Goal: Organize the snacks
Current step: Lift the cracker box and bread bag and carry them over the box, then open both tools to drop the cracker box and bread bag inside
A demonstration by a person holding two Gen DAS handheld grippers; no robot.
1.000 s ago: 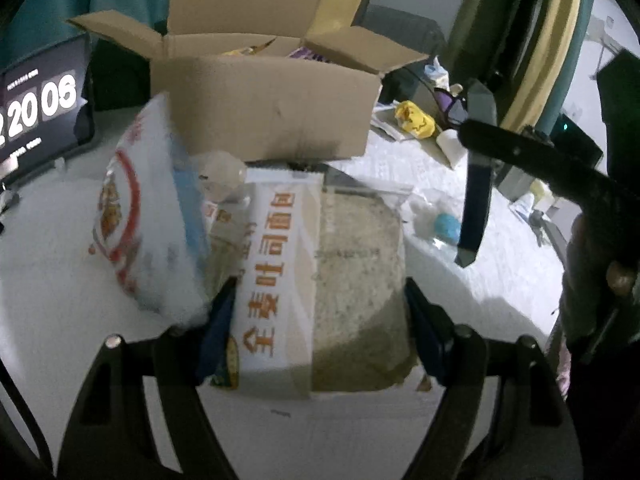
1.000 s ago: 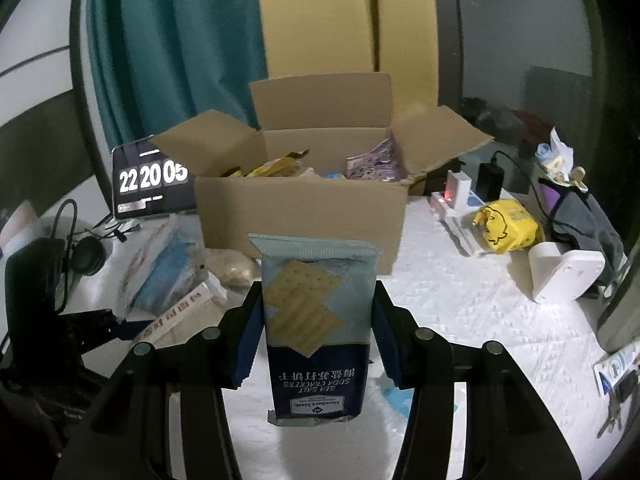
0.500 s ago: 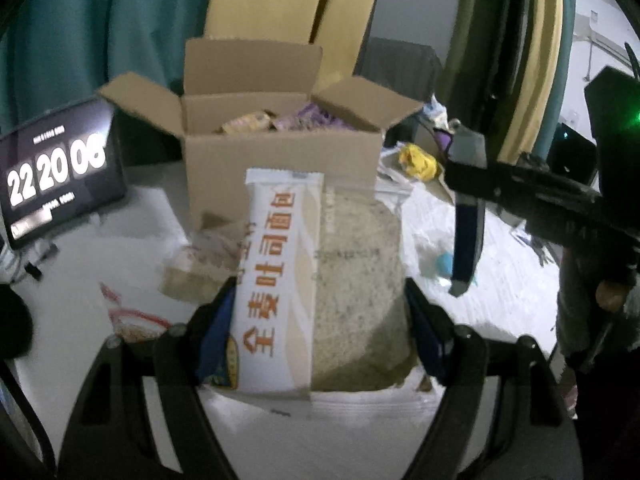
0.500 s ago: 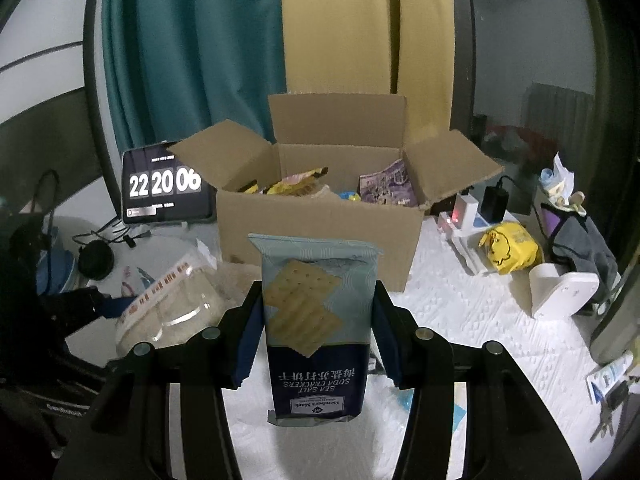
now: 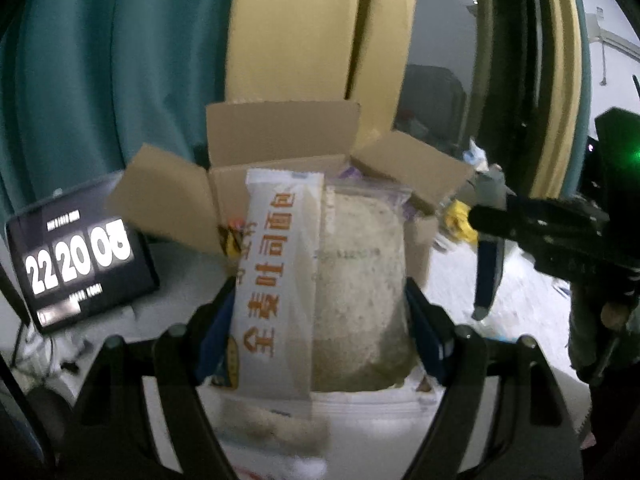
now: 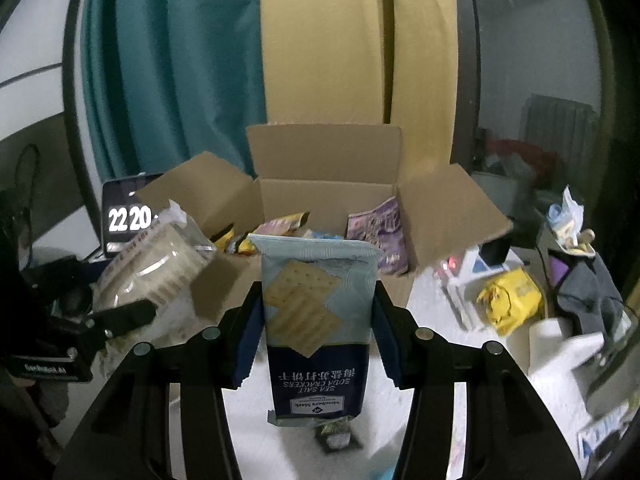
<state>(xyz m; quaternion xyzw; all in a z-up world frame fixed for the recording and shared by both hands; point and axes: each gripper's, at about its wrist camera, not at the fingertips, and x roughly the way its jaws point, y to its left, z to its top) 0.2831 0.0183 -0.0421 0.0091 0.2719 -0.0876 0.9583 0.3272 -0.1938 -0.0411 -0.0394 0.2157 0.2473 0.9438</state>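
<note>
bread bag [image 5: 320, 280] clamped between the blue pads of the left hand-held gripper [image 5: 320, 320], held upright off the tabletop [image 5: 520, 320] in front of the cardboard box [image 5: 280, 140]; white strip with orange chinese print down its left half, clear window onto speckled loaf on its right. seen only from the left wrist: that print, and the loaf's face blocking most of the box's inside. from the right wrist, same bread bag [image 6: 160, 272] seen side-on at left, tilted, slices visible through the plastic, left hand-held gripper [image 6: 120, 320] gripping it from below, level with the box's left flap.

cracker pack [image 6: 316, 312] clamped between the pads of the right hand-held gripper [image 6: 316, 332], upright, label upside down, reading sea salt soda crackers, picture of square crackers on pale blue above a dark blue band. held clear of the tabletop [image 6: 432, 312], just in front of the cardboard box [image 6: 324, 160]. in the left wrist view only a finger of the right hand-held gripper [image 5: 486, 276] and its dark body show at right; cracker pack itself not made out there.

only from the right wrist: box contents, a purple packet [image 6: 376, 228] against the right wall and yellow wrappers [image 6: 240, 240] at left. flaps open, back flap standing up.

clock display [image 5: 76, 256] left of the box, whole in the left view, half hidden by a flap in the right [image 6: 128, 216]. yellow bag [image 6: 512, 296] on the tabletop right of the box. teal curtain [image 6: 168, 60] and tan panel [image 6: 328, 40] behind.
</note>
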